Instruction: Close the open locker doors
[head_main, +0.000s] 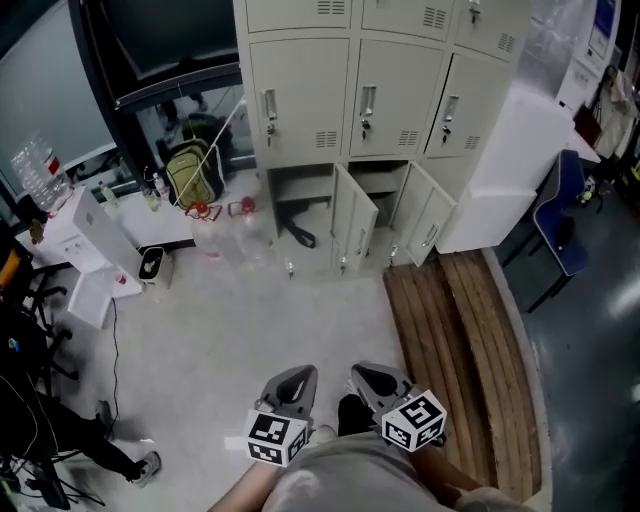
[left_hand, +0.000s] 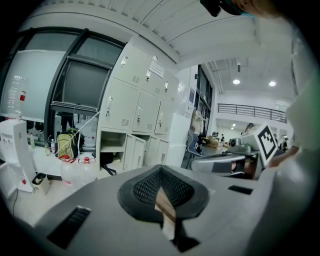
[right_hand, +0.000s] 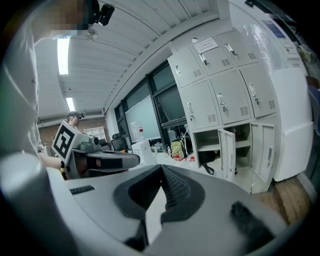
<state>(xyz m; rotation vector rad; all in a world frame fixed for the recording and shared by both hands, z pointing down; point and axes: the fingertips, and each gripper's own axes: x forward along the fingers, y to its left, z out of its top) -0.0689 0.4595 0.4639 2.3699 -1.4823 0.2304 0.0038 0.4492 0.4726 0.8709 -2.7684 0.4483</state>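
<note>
A bank of beige lockers (head_main: 365, 100) stands across the room in the head view. Its upper doors are closed. In the bottom row, an open door (head_main: 357, 218) and another (head_main: 428, 212) swing out toward me. The left compartment (head_main: 300, 200) is exposed, with a black strap hanging in it. The same open bottom doors (right_hand: 227, 152) show in the right gripper view, and the lockers (left_hand: 135, 115) sit far off in the left gripper view. My left gripper (head_main: 300, 373) and right gripper (head_main: 366, 371) are held side by side near my body, both shut and holding nothing, far from the lockers.
Clear water jugs (head_main: 225, 238) and a green backpack (head_main: 195, 172) sit left of the lockers. A wooden platform (head_main: 470, 340) runs along the floor at right, beside a white cabinet (head_main: 510, 170) and a blue chair (head_main: 560, 215). White boxes (head_main: 100, 245) and a black chair base (head_main: 30, 330) stand at left.
</note>
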